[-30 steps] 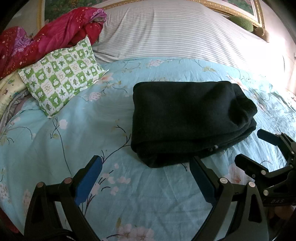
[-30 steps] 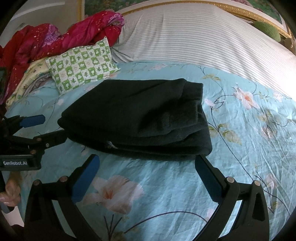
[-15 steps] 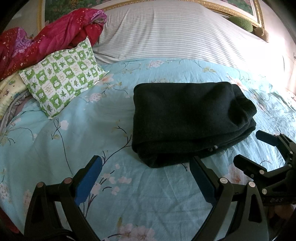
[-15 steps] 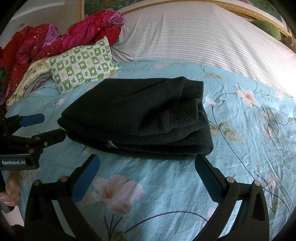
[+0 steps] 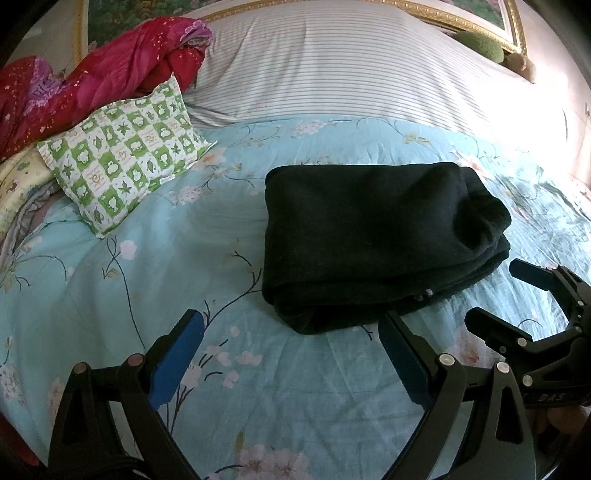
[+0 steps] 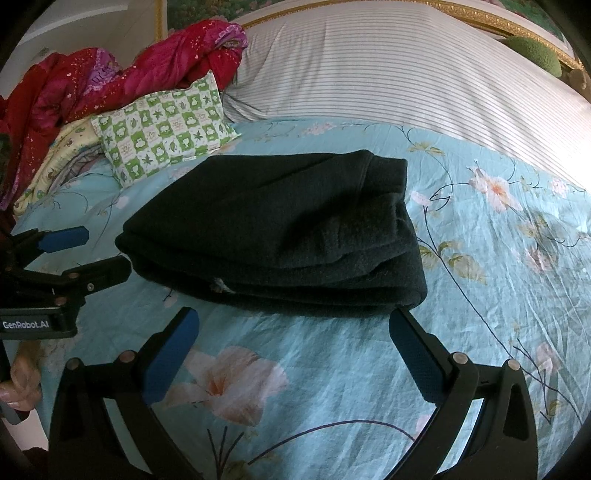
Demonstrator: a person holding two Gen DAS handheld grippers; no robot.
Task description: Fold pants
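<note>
The black pants (image 5: 369, 236) lie folded into a thick rectangular stack on the light blue floral bedsheet (image 5: 184, 258). They also show in the right wrist view (image 6: 280, 229). My left gripper (image 5: 291, 332) is open and empty, just in front of the stack's near left corner, not touching it. My right gripper (image 6: 295, 328) is open and empty, just in front of the stack's near edge. The right gripper also shows at the right of the left wrist view (image 5: 495, 291). The left gripper shows at the left of the right wrist view (image 6: 96, 251).
A green-and-white checked pillow (image 5: 125, 162) lies at the back left. A red quilt (image 5: 92, 85) is bunched behind it. A striped white cover (image 5: 351, 70) spans the head of the bed. A gold picture frame (image 5: 480, 26) runs along the wall.
Both grippers have drawn back a little from the folded pants. The pants have not moved.
</note>
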